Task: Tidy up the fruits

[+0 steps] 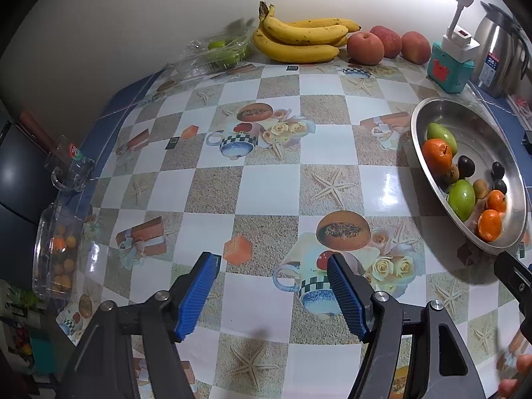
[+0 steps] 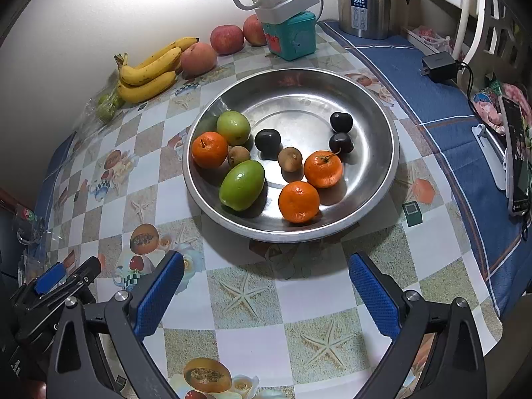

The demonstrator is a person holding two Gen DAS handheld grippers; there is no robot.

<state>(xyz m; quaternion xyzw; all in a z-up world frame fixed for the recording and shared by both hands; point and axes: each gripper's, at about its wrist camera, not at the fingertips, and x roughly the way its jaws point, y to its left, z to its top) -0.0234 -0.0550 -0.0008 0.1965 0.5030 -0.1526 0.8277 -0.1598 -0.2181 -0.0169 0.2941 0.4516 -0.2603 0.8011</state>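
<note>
Both grippers hovering over table (image 2: 246,339), nothing grasped: left gripper (image 1: 271,294) jaws spread, right gripper (image 2: 266,294) spread wide, facing steel bowl (image 2: 382,133), likely lining up for pick.

Mixed fruit sitting in bowl: three oranges (image 2: 299,202), two green fruits (image 2: 242,185), dark and small brown ones.

Bananas (image 2: 149,73) and apples (image 2: 226,39) sitting grouped by wall.

Kettle (image 2: 362,0) label reading "24", rest too small.

White wall (image 1: 139,16) (brightly lit), patterned tablecloth (image 1: 266,183)
</note>
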